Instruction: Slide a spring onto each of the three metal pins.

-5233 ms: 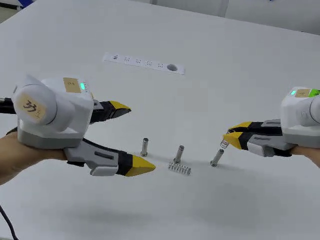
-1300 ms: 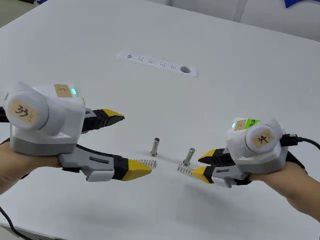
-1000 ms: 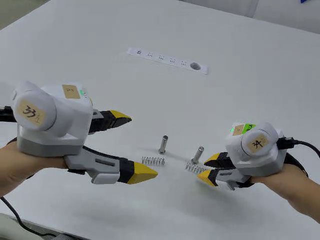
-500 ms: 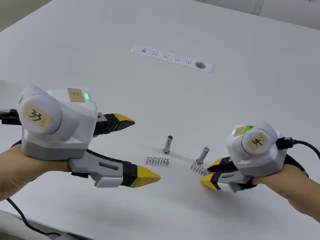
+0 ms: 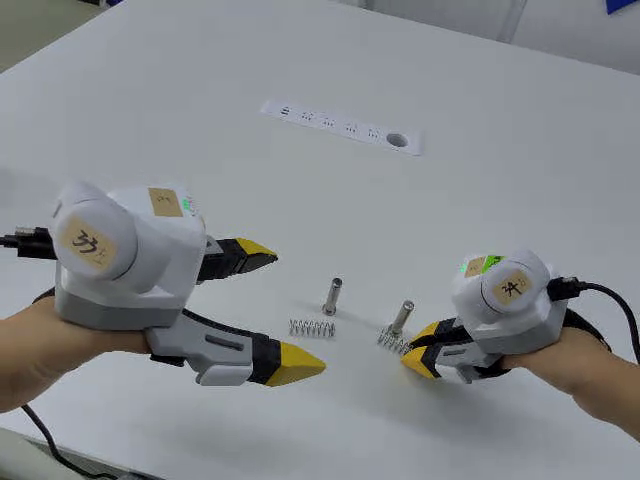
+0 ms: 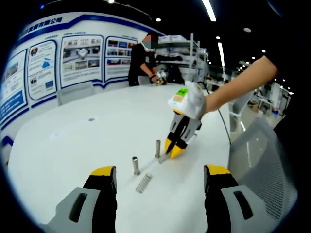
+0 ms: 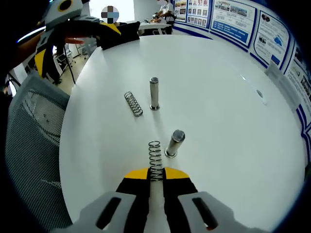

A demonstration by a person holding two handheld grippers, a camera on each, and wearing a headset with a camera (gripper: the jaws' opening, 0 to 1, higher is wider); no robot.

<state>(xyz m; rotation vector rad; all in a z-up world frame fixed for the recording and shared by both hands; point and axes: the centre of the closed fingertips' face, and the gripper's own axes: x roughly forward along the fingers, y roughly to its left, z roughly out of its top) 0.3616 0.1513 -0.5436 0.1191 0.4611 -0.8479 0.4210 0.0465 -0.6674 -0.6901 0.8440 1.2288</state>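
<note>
A white power strip [image 5: 340,126] lies on the white table [image 5: 150,110]; a grey mesh chair [image 6: 265,162] stands beside it.

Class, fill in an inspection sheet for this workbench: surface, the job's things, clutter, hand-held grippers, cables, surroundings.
Surface: white table, smooth.
Job's things: near pin and far pin upright, both without springs; loose spring lying flat beside the far pin; held spring beside the near pin.
Clutter: white power strip at the far side.
Grippers: left hand-held gripper open, holding nothing; right hand-held gripper shut on the held spring.
Cables: black cable at the right hand-held gripper; another cable at the left.
Surroundings: wall posters, mesh chair, a person at a far table.
</note>
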